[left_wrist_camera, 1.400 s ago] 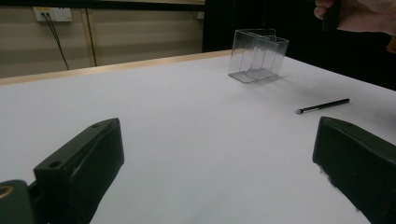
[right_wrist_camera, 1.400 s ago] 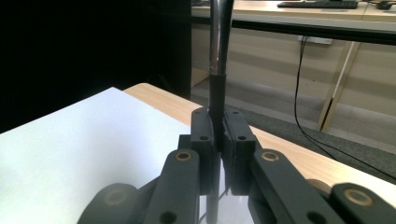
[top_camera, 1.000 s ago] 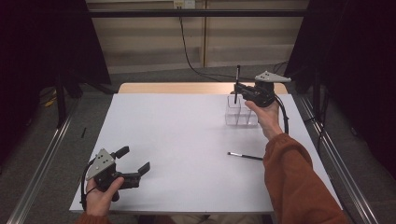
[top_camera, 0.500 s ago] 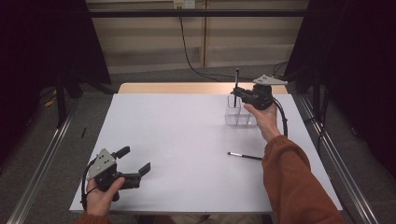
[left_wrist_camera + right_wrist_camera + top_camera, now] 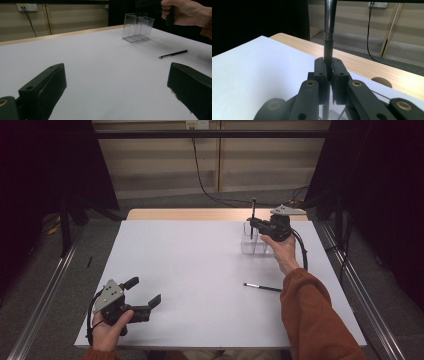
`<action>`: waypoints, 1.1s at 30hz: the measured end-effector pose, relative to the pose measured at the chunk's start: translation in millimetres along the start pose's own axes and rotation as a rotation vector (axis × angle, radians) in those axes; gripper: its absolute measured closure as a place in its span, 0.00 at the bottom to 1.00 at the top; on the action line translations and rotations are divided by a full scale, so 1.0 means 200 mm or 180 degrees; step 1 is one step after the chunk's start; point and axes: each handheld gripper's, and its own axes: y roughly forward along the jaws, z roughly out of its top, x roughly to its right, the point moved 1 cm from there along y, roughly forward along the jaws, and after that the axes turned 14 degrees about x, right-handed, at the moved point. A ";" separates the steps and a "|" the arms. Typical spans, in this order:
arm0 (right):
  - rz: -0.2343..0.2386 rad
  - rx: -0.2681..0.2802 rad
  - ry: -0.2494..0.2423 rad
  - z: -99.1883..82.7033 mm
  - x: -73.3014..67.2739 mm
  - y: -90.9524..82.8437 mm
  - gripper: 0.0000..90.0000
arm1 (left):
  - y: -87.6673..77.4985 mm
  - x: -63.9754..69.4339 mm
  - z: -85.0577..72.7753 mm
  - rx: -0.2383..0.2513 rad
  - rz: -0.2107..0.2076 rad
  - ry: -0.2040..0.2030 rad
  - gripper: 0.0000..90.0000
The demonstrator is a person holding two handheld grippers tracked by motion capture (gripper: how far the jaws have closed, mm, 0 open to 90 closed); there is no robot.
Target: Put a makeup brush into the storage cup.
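My right gripper (image 5: 253, 223) is shut on a thin black brush (image 5: 253, 210), held upright with its lower end inside a clear plastic holder (image 5: 248, 245) at the far right of the white table. In the right gripper view the jaws (image 5: 329, 68) pinch the brush's dark handle (image 5: 329, 30), which rises out of the frame. A second black brush (image 5: 262, 287) lies flat on the table in front of the holder. My left gripper (image 5: 146, 290) rests open at the near left with nothing between its jaws (image 5: 117, 67); its view shows the holder (image 5: 137, 27) and the lying brush (image 5: 173, 54) far off.
The white table top (image 5: 190, 265) has a bare wooden strip (image 5: 190, 214) along its far edge. Metal rails run down both sides of the table. A black cable (image 5: 300, 250) trails from the right gripper beside the orange sleeve (image 5: 315, 320).
The right gripper has sunk a little with the brush, lowering it into the holder. The left gripper has not moved.
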 end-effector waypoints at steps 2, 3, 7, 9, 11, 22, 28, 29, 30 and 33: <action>0.0008 -0.0016 -0.0004 0.00 -0.01 0.00 0.93 | 0.00 0.00 0.00 -0.0001 0.0002 -0.0011 0.02; 0.0016 -0.0013 -0.0007 -0.01 -0.01 0.01 0.93 | 0.00 -0.01 0.00 -0.0004 0.0013 0.0003 0.02; 0.0018 -0.0043 0.0002 -0.02 -0.01 0.01 0.93 | 0.00 -0.01 0.00 0.0006 0.0013 0.0005 0.02; 0.0013 -0.0054 0.0018 -0.03 -0.01 0.02 0.93 | 0.00 -0.01 0.00 0.0007 0.0009 0.0007 0.02; 0.0006 -0.0072 0.0030 -0.05 -0.01 0.02 0.93 | 0.00 -0.01 0.00 0.0008 0.0012 0.0005 0.02; -0.0018 -0.0096 0.0082 -0.10 0.00 0.01 0.93 | 0.00 -0.01 0.00 0.0003 0.0013 0.0007 0.02; 0.0007 -0.0105 0.0104 -0.10 0.02 0.00 0.93 | 0.00 -0.01 0.00 -0.0021 0.0015 0.0011 0.02; 0.0007 -0.0105 0.0104 -0.10 0.02 0.00 0.93 | 0.00 -0.02 0.00 -0.0020 0.0019 0.0016 0.02; 0.0013 -0.0131 0.0151 -0.10 0.01 0.00 0.91 | 0.00 -0.02 0.00 -0.0024 0.0019 0.0016 0.02; 0.0015 -0.0123 0.0138 -0.10 0.02 0.00 0.90 | 0.00 -0.01 0.00 -0.0027 0.0022 0.0017 0.02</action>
